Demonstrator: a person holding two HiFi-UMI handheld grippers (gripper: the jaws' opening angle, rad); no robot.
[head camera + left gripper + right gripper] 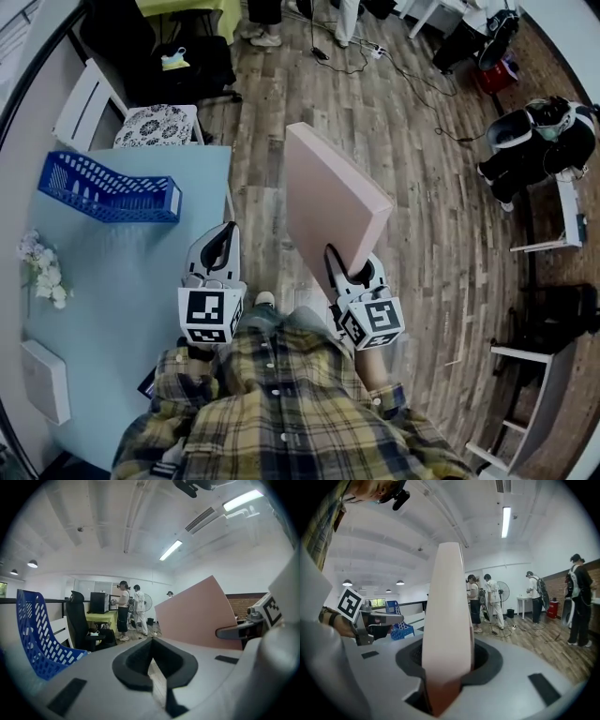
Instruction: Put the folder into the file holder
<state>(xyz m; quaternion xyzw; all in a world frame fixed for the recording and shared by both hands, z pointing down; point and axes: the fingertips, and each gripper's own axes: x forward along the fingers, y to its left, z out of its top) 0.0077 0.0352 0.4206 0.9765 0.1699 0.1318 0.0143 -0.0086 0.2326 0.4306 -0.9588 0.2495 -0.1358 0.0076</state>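
Head view: pink folder was seen clamped on edge in the right gripper fingers over the floor, long axis pointed away from the person, blue file holder set well left on the tabletop, nearer the left gripper, fingers closed and empty.

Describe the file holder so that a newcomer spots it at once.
Find the pale blue table at the left of the head view. At its far end, near the white chair with a patterned cushion, sits the file holder. It is the only dark blue thing, with slotted mesh walls, unlike the white flowers and white box nearer.
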